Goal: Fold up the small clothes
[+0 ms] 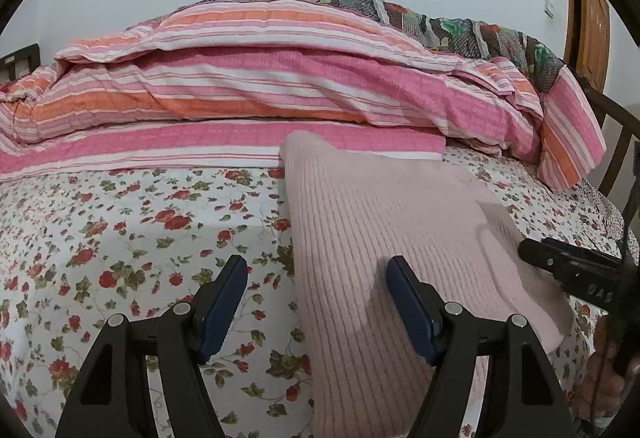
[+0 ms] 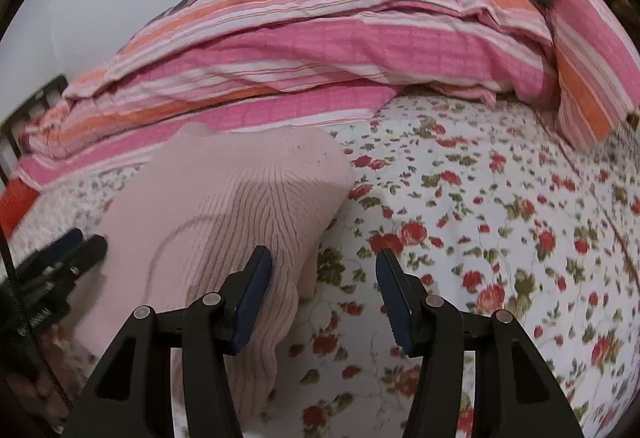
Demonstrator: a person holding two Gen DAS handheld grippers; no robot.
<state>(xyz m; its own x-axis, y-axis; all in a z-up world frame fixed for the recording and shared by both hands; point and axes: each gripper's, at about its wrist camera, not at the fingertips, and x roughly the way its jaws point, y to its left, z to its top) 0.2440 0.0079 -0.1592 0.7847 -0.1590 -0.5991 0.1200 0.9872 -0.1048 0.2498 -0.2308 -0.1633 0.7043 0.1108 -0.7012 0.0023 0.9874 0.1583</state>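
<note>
A pale pink ribbed knit garment (image 1: 380, 238) lies flat on the floral bedsheet (image 1: 120, 238); it also shows in the right wrist view (image 2: 240, 198). My left gripper (image 1: 316, 278) is open and empty, straddling the garment's left edge, its right finger over the knit. My right gripper (image 2: 324, 270) is open and empty, straddling the garment's right edge, its left finger over the knit. The right gripper also shows at the right of the left wrist view (image 1: 568, 266); the left gripper shows at the left of the right wrist view (image 2: 60, 258).
A pink, orange and white striped quilt (image 1: 280, 78) is heaped along the back of the bed, touching the garment's far end. A dark patterned blanket (image 1: 460, 22) lies behind it. A wooden bed rail (image 1: 616, 142) and a door (image 1: 588, 18) are at the right.
</note>
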